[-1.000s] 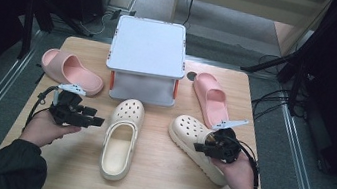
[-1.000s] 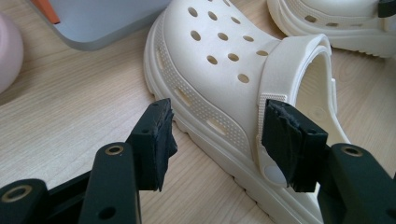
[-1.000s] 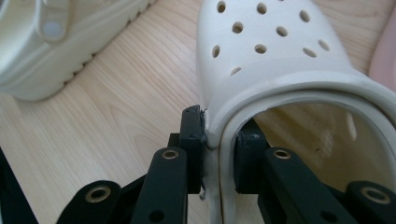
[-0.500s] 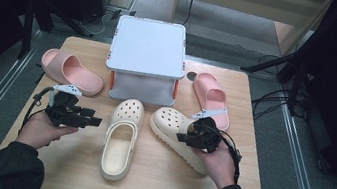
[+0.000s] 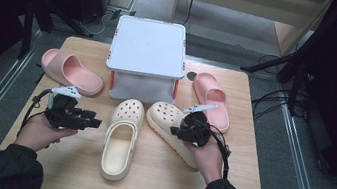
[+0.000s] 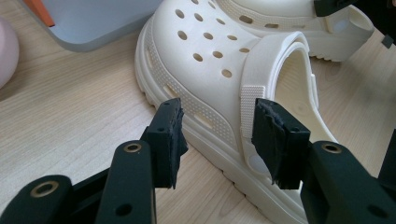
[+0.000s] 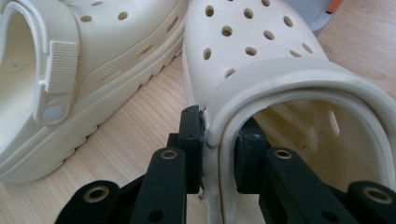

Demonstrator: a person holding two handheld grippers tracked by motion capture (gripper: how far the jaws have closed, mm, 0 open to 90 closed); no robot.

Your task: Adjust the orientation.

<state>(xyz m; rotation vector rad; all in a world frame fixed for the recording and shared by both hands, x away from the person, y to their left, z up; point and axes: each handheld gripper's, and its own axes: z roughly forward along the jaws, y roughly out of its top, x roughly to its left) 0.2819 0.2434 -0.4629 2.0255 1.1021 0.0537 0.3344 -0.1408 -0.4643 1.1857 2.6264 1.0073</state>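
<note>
Your right hand-held gripper point(image 7: 219, 154) clamps the right clog's point(image 7: 280, 70) side wall to steer it; your left hand-held gripper point(image 6: 217, 140), jaws apart and just closing, seems to straddle the left clog's point(image 6: 210, 70) edge.

Wooden table point(image 5: 68, 175) with four shoes and a low stand

Two cream clogs are laid side by side near the middle: the left clog point(image 5: 121, 139) lies lengthwise, while the right clog point(image 5: 170, 125) is angled, its toe close to the other's. A pink slide point(image 5: 71, 71) is seen at the left back, and a second pink slide point(image 5: 211, 100) at the right back. Between them, a grey-topped stand point(image 5: 148, 47) with orange legs is set at the rear edge.
</note>
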